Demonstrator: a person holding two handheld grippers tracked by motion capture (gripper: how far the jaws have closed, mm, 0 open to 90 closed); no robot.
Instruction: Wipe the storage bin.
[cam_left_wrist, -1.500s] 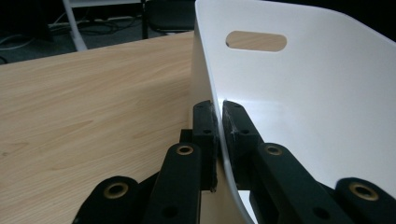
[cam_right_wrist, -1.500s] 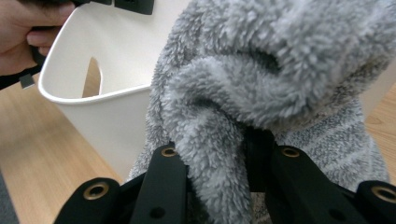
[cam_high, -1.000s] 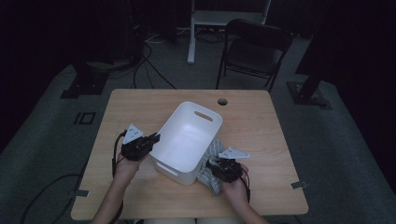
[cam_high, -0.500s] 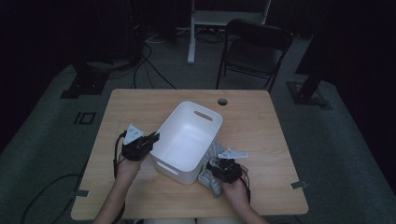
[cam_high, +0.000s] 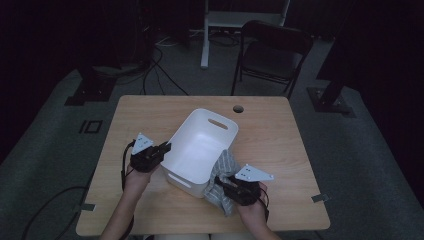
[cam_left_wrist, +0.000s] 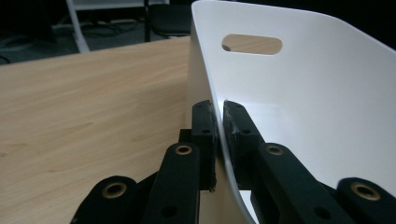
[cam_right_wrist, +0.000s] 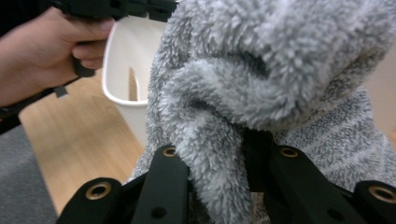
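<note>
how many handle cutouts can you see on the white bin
2. One slot is in the far end wall of the white bin; the other is in the near end wall, facing the person, between the left gripper and the grey fluffy cloth.

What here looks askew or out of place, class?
The white bin sits tilted on the table, its near wall clamped in the left gripper. A grey fluffy cloth lies outside the bin, bunched against its side, pinched in the right gripper.
</note>
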